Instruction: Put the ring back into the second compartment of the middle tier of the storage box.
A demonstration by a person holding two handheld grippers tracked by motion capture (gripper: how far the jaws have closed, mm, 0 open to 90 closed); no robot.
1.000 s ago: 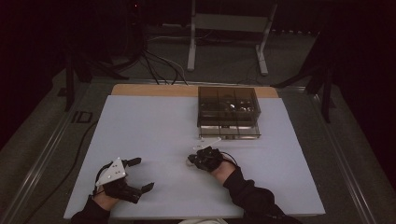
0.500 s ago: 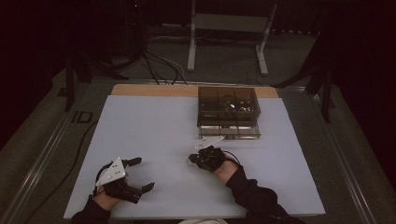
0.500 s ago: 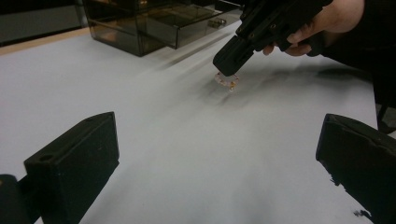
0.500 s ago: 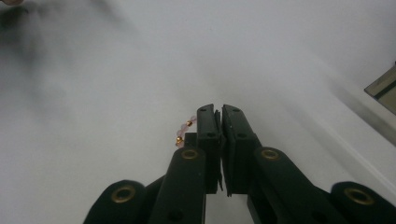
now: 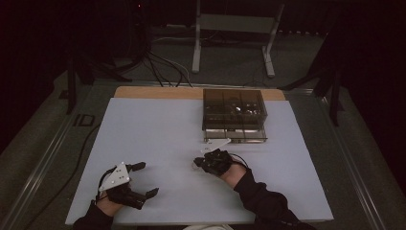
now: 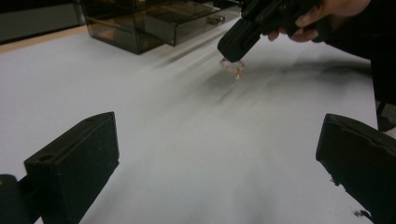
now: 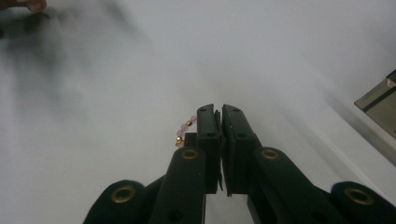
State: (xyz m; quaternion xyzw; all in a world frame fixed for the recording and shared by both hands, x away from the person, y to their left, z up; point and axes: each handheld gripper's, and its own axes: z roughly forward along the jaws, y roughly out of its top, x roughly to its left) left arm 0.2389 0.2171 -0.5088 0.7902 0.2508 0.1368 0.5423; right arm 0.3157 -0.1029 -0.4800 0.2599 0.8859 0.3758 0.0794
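You are holding your right tool low over the white surface, near the middle, just in front of the dark see-through box. Your right arm in its dark sleeve is coming in from the bottom edge and reaching forward and to the left. Your hand is wrapping around the back of the tool, and the tool is tipping down at the surface. Its two black jaws are pressing tight together, with almost no gap. A little bracelet of pink and gold beads is poking out at the left side of the jaws in the right gripper view. In the left gripper view the bracelet is hanging from the tip of the right tool, just above the surface. So the tool is pinching the bracelet.

You are holding your left tool near the front left corner of the surface, well apart from the right one. It is lying low and pointing to the right. Its jaws are standing wide, with nothing between them.

The box is sitting at the far side of the surface, with one drawer pulled out toward you.
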